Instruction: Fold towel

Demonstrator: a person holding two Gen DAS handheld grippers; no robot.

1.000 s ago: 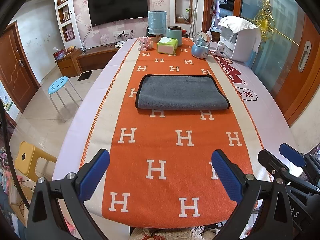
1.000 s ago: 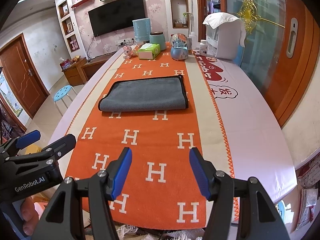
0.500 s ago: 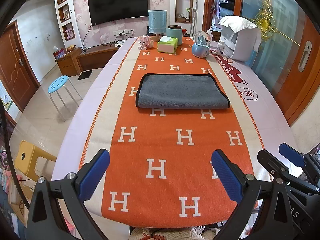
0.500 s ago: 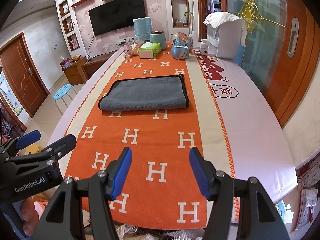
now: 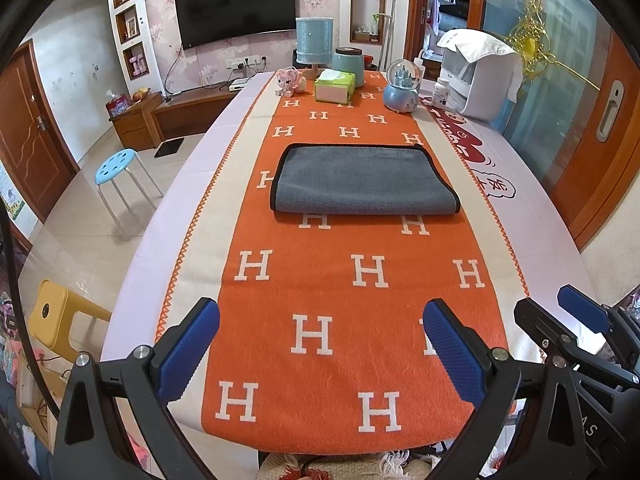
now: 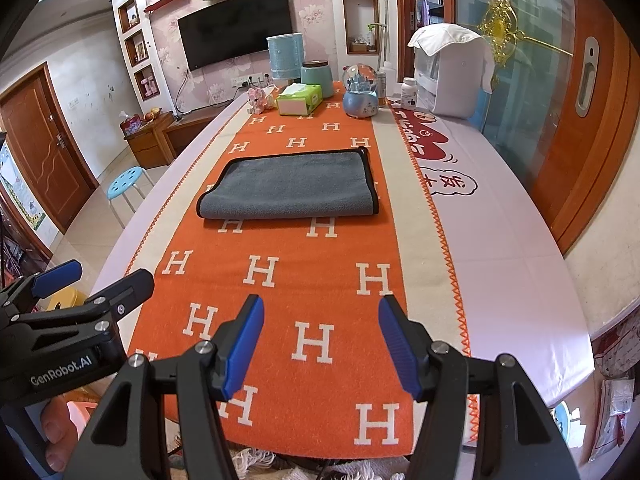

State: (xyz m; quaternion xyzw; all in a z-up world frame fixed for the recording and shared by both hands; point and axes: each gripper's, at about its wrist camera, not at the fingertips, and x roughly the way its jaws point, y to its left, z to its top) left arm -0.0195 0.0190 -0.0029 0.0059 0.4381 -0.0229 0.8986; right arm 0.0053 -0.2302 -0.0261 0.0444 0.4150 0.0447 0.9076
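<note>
The grey towel [image 5: 362,182] lies folded on the tabletop [image 5: 192,184], well apart from the left gripper [image 5: 320,354] and right gripper [image 6: 322,346], both with fingers spread and empty.

The towel [image 5: 362,182] is grey with a black edge. It lies on an orange runner [image 5: 344,292] patterned with white H letters, bordered in cream with an orange zigzag line. The bench [image 5: 532,216] cover is pale lilac with a red cartoon print. The fingers [image 5: 188,346] have blue ridged pads on black frames. A tissue box [image 5: 334,86] is green and white, the stool [image 5: 118,166] light blue, the snow globe [image 5: 402,88] pale blue.
</note>
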